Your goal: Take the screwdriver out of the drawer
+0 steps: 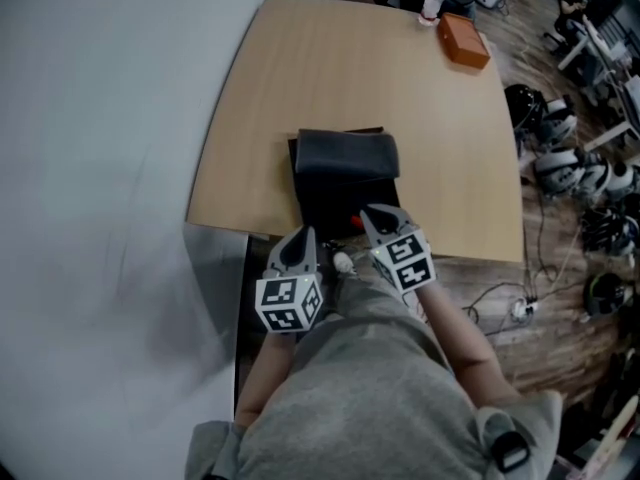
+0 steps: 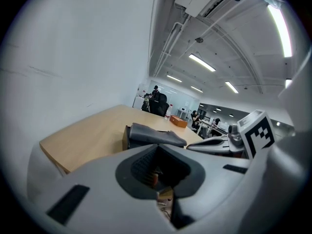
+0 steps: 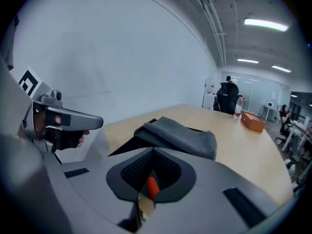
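Nothing has been taken out yet, as far as I can see. The screwdriver (image 1: pixel 356 220) shows only as a small red-orange bit, probably its handle. It lies low in the middle of the head view, in the black drawer (image 1: pixel 325 203), whose front looks pulled toward the person, though the dark hides its edges. In the right gripper view the same red bit sits just ahead of the closed jaws rather than between them.

The left gripper (image 1: pixel 302 236) has its jaws pressed together on nothing and hovers at the drawer's lower left corner. The right gripper (image 1: pixel 375 213) is likewise closed and empty, its tip just beside the red bit. I'd say the reaching is nearly done, while opening the jaws, gripping the handle and lifting it out all remain.

The table (image 1: pixel 300 78) is pale, smooth wood with rounded corners. A dark grey cloth (image 1: pixel 347 153), soft and folded, lies draped across the top of the black drawer unit. The grippers are matte grey plastic with ribbed dark pads inside. At the upper right sits an orange box (image 1: pixel 463 40).
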A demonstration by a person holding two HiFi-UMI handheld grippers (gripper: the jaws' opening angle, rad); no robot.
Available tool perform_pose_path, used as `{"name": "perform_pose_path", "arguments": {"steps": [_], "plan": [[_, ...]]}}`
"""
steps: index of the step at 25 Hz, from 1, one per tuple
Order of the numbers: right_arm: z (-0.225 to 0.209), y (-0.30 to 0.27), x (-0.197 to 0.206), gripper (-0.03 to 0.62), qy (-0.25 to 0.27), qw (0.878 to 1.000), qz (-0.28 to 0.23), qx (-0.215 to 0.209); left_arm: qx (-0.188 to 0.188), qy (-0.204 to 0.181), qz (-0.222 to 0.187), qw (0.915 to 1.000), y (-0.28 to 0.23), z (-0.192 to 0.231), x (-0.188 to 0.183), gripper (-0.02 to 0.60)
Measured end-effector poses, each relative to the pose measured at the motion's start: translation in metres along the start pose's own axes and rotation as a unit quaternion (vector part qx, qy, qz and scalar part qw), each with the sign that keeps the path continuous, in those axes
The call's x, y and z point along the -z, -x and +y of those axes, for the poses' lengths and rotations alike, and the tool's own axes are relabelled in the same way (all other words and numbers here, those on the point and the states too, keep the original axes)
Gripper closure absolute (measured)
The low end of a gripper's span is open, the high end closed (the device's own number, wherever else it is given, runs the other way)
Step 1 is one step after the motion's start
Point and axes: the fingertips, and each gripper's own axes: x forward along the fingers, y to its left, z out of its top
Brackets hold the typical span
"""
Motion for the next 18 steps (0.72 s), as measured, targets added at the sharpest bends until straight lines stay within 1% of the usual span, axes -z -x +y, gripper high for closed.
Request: {"name": "perform_pose_path", "arguments": {"steps": [6,9,13,14,15,16,18], "plan": [[-0.005,-0.032,0.011,0.594,0.028,0.996,0.062,-0.049,-0.016,0.009,-0.002,0.9998,-0.018,0.01,-0.012,0.581],[-0.003,-0.047,0.021,0.594,0.04,0.991,0.101,-0.081,-0.026,0.013,0.002,0.9996,-0.026,0.016,-0.014,0.581],[0.0,-0.064,0.034,0.592,0.066,0.98,0.146,-0.117,-0.036,0.019,0.008,0.9991,-0.037,0.022,-0.016,0.581],[0.001,-0.067,0.038,0.569,0.073,0.976,0.158,-0.127,-0.039,0.02,0.009,0.999,-0.038,0.023,-0.017,0.581],[0.004,-0.069,0.042,0.526,0.08,0.972,0.173,-0.138,-0.042,0.021,0.01,0.9988,-0.04,0.024,-0.018,0.581],[0.007,-0.072,0.047,0.499,0.085,0.967,0.188,-0.152,-0.045,0.022,0.01,0.9987,-0.041,0.026,-0.019,0.581],[0.017,-0.077,0.051,0.479,0.096,0.956,0.211,-0.181,-0.051,0.024,0.009,0.9984,-0.042,0.028,-0.021,0.581]]}}
